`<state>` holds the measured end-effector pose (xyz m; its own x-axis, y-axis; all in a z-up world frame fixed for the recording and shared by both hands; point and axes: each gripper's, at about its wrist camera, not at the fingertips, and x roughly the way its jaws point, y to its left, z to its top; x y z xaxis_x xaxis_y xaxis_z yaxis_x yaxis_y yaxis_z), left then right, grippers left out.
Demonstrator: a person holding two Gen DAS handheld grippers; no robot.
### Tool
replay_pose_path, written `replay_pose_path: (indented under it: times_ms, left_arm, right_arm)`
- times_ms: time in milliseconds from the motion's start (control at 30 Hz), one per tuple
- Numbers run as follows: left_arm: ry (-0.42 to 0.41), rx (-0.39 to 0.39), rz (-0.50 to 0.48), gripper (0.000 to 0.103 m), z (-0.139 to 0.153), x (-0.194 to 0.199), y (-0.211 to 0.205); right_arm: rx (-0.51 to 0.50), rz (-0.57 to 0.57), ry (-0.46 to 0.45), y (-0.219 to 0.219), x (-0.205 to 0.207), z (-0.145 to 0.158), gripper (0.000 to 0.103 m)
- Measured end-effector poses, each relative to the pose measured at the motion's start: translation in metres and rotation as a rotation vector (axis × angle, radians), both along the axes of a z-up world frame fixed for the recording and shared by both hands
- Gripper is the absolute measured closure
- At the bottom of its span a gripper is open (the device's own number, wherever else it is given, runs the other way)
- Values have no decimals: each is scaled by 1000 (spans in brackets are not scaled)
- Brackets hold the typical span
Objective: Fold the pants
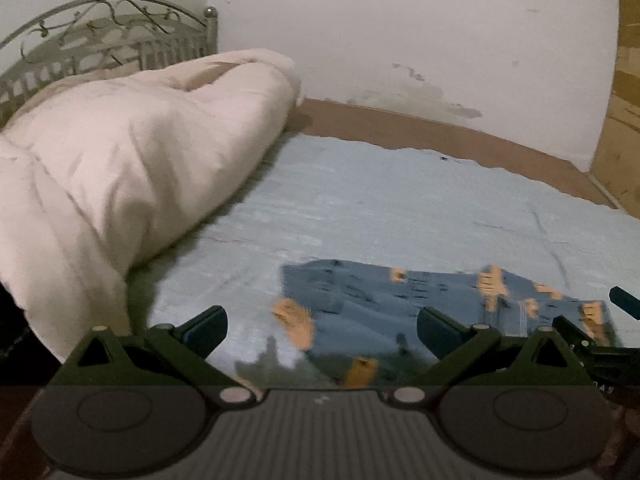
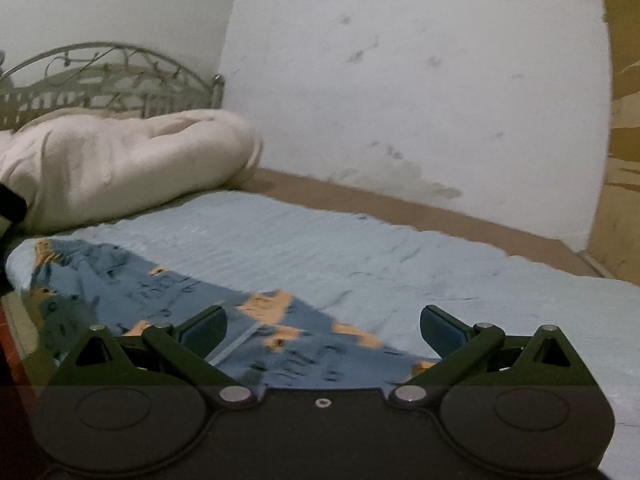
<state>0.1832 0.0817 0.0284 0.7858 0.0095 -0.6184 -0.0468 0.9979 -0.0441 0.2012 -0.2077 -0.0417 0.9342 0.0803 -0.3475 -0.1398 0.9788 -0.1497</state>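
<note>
Both grippers hang low over the bed [image 1: 400, 208], and the pants [image 1: 380, 304] lie flat on the light blue sheet [image 2: 360, 248] near the bed's front edge. They are blue denim with orange patches showing through the rips, spread lengthwise along that edge.

The left gripper [image 1: 322, 330] has its fingers spread wide, nothing between them, poised just above one end of the pants. At the right edge of this view the dark tip of the right gripper [image 1: 624, 302] pokes in beside the other end of the denim.

From the right wrist, the right gripper [image 2: 323, 330] is released too, fingers apart, with the pants running from under them away toward the bed's left front corner. Whether either gripper touches the fabric, I cannot tell; the picture is blurred.

A bulky cream duvet [image 1: 132, 160] is heaped at the head of the bed, against the metal scrollwork headboard [image 1: 100, 36]. A stained white wall [image 2: 400, 100] runs along the bed's far edge.
</note>
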Motion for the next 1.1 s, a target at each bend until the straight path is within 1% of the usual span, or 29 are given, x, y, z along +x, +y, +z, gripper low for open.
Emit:
replay_pose_path:
  times_ms: [100,233,300,400,467,567,633,667,733,800,833,1000,1100]
  left_arm:
    - [-1,-12,22,1,-19,6,14]
    - [-17,-104,20,1,-51,19,22]
    - [-24,-137,14,1,-62,23,22]
    - [-60,-188,2,1,-75,29,22]
    - [-89,-225,-5,1,-81,34,25]
    - [-101,-257,-15,1,-87,39,26]
    - [-88,-296,-24,1,-92,42,28]
    - [-85,-326,-28,4,-94,43,30]
    - [-114,-386,1,7,-97,40,36]
    - [-115,-424,27,11,-97,40,41]
    - [-112,-431,34,12,-97,39,42]
    - [-91,-455,86,25,-99,39,51]
    - [-78,-497,115,27,-104,41,58]
  right_arm:
    - [-5,10,32,16,11,-8,1]
    - [-41,10,66,28,18,-25,1]
    - [-38,10,77,26,18,-36,1]
    - [8,4,67,21,16,-45,1]
    - [21,5,54,20,15,-49,1]
    - [21,14,14,20,11,-54,1]
    - [22,14,-5,20,9,-57,1]
    - [23,15,-10,20,8,-57,1]
    - [28,17,-16,19,8,-58,1]
    - [36,18,-9,18,9,-57,1]
    - [38,19,-7,18,9,-57,1]
    - [31,17,-4,18,10,-56,1]
    - [26,18,2,19,11,-54,1]
